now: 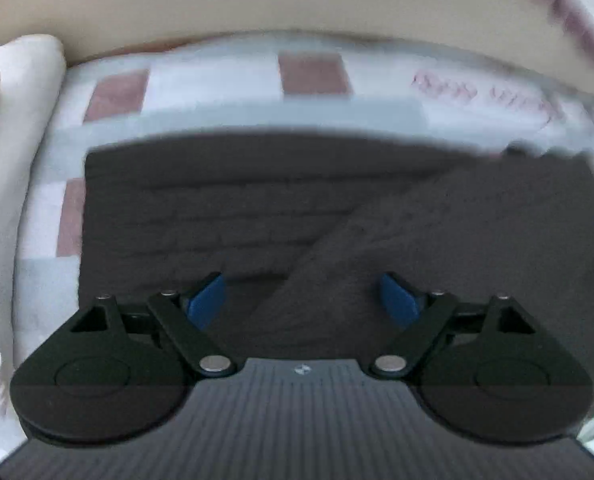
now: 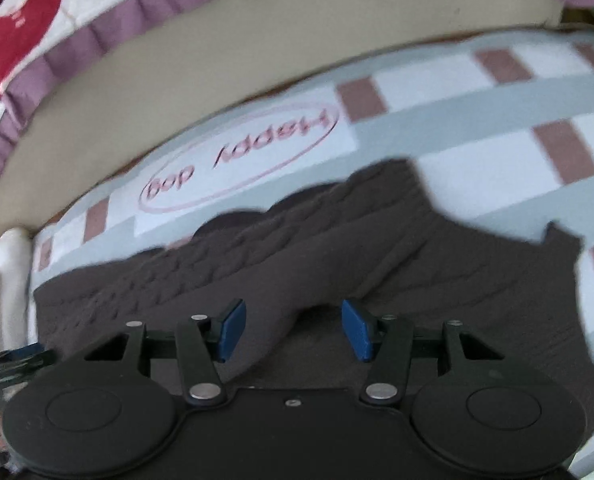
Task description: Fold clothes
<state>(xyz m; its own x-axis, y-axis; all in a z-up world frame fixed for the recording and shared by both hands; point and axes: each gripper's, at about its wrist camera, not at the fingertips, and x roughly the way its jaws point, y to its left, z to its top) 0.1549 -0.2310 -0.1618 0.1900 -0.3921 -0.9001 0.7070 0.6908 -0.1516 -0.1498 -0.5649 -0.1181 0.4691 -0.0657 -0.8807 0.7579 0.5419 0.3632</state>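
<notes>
At far left in the left wrist view, a rolled white cloth (image 1: 21,128) is lying along the edge of the checked bedspread (image 1: 217,80), just beside the dark brown garment (image 1: 257,208) but apart from it. The garment is lying flat on the bedspread, its left edge running straight and its far edge roughly parallel to the beige bed rail (image 1: 257,4). A folded flap is crossing it diagonally toward the right. The left gripper (image 1: 303,300) is hanging over the near part of the garment with its jaws spread wide and released; its blue pads (image 1: 205,300) are gripping nothing, and only cloth is showing beneath the gap. A strip of bare bedspread is remaining open between the garment's far edge and the rail.

In the right wrist view, the same white roll (image 2: 11,264) is sitting at the far left margin. The garment (image 2: 337,248) is spreading across the middle, its far edge ragged and rumpled, with a corner jutting out at right. Beyond it, the bedspread (image 2: 477,152) is showing an oval print with lettering (image 2: 241,156), and behind the beige rail (image 2: 177,92) a purple-frilled cushion (image 2: 57,20) is lying. The right gripper (image 2: 293,330) is poised over the garment, jaws parted and holding nothing; a raised fold is sitting between the pads (image 2: 359,330) without being pressed. Open bedspread is lying to the right of the garment.
</notes>
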